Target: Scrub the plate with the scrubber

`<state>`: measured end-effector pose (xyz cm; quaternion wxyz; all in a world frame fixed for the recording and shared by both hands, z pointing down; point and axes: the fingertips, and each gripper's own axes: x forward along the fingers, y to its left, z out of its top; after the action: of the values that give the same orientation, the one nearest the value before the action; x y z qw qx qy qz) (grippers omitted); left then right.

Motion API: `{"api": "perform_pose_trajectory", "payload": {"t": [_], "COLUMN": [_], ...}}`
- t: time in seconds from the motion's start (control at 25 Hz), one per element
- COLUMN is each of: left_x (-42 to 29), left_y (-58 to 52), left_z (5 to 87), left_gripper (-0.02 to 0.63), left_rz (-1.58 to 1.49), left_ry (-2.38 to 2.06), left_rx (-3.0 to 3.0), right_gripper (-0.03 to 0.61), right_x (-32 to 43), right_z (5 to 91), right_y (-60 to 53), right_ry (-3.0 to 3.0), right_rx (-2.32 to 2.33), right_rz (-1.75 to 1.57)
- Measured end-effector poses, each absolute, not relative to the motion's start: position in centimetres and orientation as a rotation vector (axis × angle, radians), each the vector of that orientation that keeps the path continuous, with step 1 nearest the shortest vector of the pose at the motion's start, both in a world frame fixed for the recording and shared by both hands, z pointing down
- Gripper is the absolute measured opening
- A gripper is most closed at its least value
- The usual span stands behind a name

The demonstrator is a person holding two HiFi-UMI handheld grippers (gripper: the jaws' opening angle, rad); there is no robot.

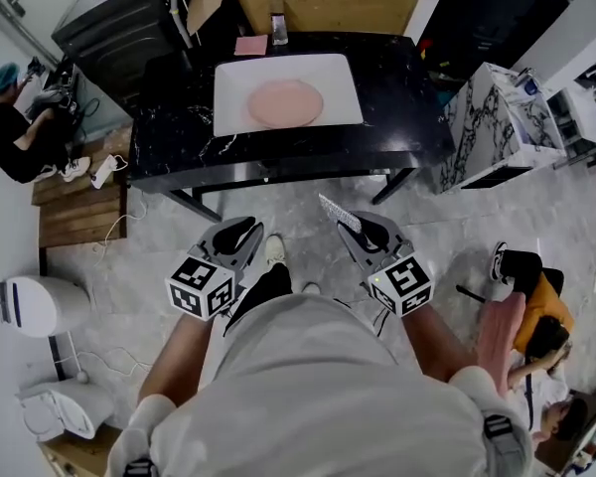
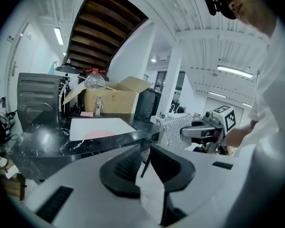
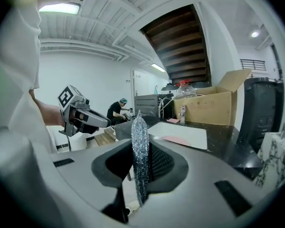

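Plate (image 1: 286, 102) rests on tray (image 1: 233, 82) (right fingers (image 3: 162, 163) clench scrubber (image 3: 140, 151), left fingers (image 2: 122, 168) released)

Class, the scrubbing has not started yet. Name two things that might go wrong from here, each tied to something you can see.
1. The scrubber is thin and stands well beyond the fingers of the right gripper that pinch it. Pressed on the plate, it may fold or slip out.
2. The plate lies loose on the white tray, and the left gripper is open, empty and short of the table. Unsteadied, the plate may slide.
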<state>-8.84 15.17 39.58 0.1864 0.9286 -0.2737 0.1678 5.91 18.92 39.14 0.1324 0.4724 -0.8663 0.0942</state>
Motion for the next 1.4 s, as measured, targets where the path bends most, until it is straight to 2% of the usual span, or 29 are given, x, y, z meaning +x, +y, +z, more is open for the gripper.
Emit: {"api": "perform_pose_trajectory", "payload": {"t": [0.12,0.2,0.76,1.4], "left_x": [-8.6,-8.5,-8.2,-7.8], "left_y": [17.0,18.1,22.6,22.4], "left_z": [39.6,39.6,39.9,40.7], "left_gripper": [0.050,-0.002,-0.003,-0.003], "left_rz": [0.464,0.467,0.466,0.485], "left_ry": [-0.774,-0.778,-0.763,-0.733], "left_rx": [2.616,2.616,2.630,2.624], "right_gripper": [0.078,0.078,0.077,0.077], "right_x": [5.8,5.8,5.0,5.5], "right_z": [39.0,38.9,39.1,39.9], "right_y": [20.6,21.7,25.8,26.1], "right_ry": [-2.520,-2.522,-2.546,-2.531], "right_rx": [1.364,1.360,1.320,1.326], "right_rz": [0.261,0.260,0.251,0.275]}}
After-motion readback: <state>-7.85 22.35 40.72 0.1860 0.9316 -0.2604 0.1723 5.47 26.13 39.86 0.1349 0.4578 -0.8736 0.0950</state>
